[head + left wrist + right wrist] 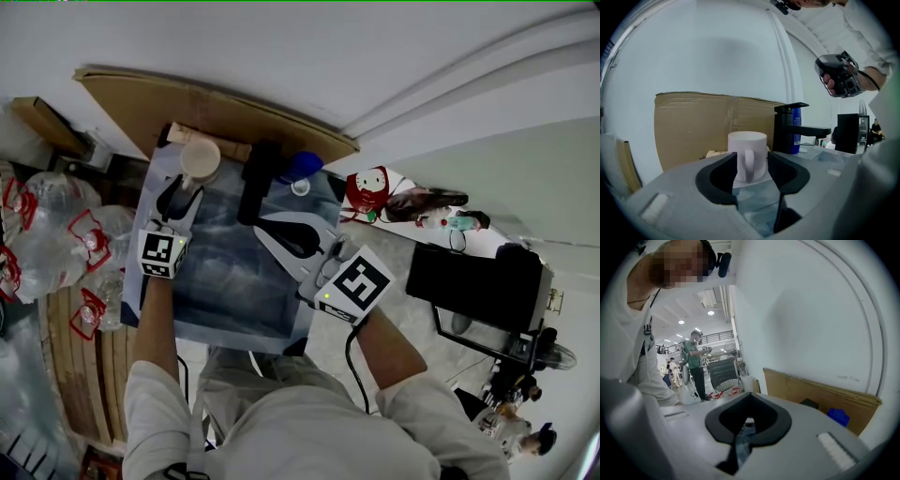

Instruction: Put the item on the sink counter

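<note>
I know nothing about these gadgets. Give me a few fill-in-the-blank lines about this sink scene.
The white mug stands in front of a ___ sheet.
The left tool, jaws apart, faces the mug's ___.
The faucet beside the mug is ___ in colour.
The right tool, jaws together, holds ___.
Missing words: cardboard; handle; black; nothing.

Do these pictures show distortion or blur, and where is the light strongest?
Left gripper view: fisheye, black corners, the mug sharp. Right gripper view: same fisheye, a ceiling lamp bright behind. Head view: the wall curves, lighting even.
</note>
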A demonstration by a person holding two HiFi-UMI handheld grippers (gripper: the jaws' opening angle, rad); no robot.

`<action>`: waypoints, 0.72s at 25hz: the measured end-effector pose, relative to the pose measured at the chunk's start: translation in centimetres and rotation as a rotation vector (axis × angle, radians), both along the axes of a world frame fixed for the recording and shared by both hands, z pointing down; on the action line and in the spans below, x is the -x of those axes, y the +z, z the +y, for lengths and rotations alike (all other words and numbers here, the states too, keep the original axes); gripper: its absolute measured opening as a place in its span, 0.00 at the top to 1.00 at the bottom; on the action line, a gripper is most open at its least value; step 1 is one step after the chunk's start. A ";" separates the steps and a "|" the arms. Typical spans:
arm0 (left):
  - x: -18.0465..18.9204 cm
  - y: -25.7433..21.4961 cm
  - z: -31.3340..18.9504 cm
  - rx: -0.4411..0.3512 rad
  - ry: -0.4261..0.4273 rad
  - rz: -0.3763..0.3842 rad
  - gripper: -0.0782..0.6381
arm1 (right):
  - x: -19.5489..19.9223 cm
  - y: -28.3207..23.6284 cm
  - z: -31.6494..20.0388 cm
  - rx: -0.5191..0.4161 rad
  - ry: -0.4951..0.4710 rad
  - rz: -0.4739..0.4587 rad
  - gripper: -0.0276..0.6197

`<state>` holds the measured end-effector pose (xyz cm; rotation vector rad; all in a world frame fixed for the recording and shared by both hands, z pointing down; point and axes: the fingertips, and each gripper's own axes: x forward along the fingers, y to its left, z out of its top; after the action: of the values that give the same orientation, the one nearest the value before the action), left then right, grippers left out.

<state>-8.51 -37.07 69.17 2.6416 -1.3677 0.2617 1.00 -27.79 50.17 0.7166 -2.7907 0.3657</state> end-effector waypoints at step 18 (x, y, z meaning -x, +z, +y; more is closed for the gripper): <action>0.9 -1.9 0.6 -0.015 -0.001 -0.041 0.60 | 0.6 -1.9 0.6 -0.024 -0.017 -0.022 0.95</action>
<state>-9.45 -36.48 67.29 2.6614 -1.3887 0.3080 0.44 -27.17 48.30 0.6983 -2.8245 0.3395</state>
